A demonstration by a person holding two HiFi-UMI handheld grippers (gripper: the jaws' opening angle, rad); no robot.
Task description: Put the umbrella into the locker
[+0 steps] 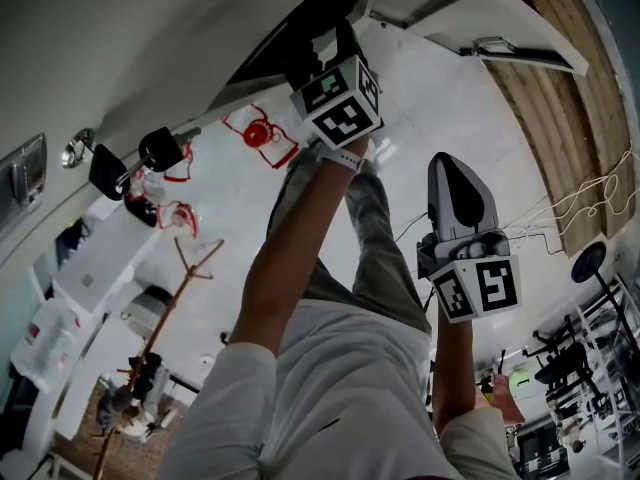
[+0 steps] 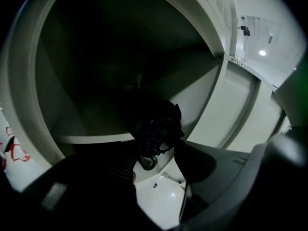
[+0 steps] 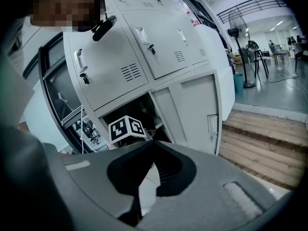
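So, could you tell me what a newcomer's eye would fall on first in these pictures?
First comes the black, crumpled umbrella at the tips of the left tool, set against the dark mouth of the open locker. Next comes the right tool, shut and empty, at the right of the head view and well apart from the locker.

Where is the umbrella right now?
Left gripper view, centre: the umbrella sits inside the dark locker, at the tips of the left hand-held gripper, near the locker's pale right wall.
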